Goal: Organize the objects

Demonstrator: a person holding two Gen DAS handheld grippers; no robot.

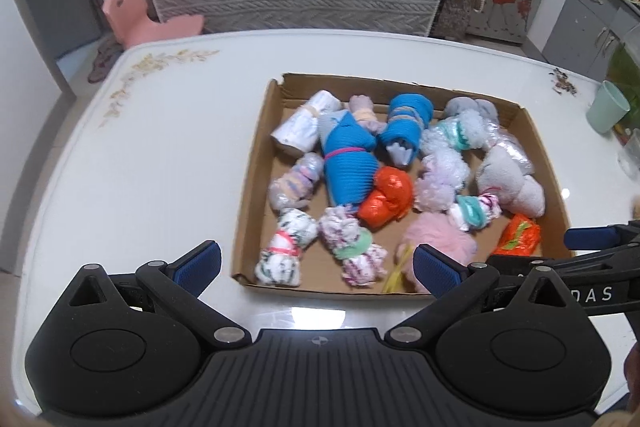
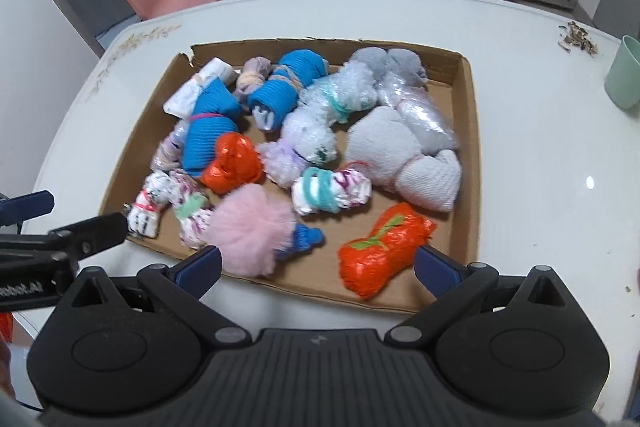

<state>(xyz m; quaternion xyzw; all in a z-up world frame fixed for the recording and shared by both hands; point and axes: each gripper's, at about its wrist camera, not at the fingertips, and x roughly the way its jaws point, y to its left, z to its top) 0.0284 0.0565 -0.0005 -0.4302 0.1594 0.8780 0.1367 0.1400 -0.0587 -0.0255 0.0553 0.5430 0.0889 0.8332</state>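
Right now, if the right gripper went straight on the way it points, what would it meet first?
Probably the near wall of the cardboard tray, or the orange plastic-wrapped bundle just behind it. The right gripper is open and holds nothing. Depth is unclear, so which comes first is a guess.

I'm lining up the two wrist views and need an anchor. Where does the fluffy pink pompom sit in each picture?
Left wrist view: the pink pompom lies at the near edge of the cardboard tray, partly behind the right fingertip.
Right wrist view: the pink pompom lies near the tray's front edge, left of centre.
Shared landmark: the mint green cup at the right edge.
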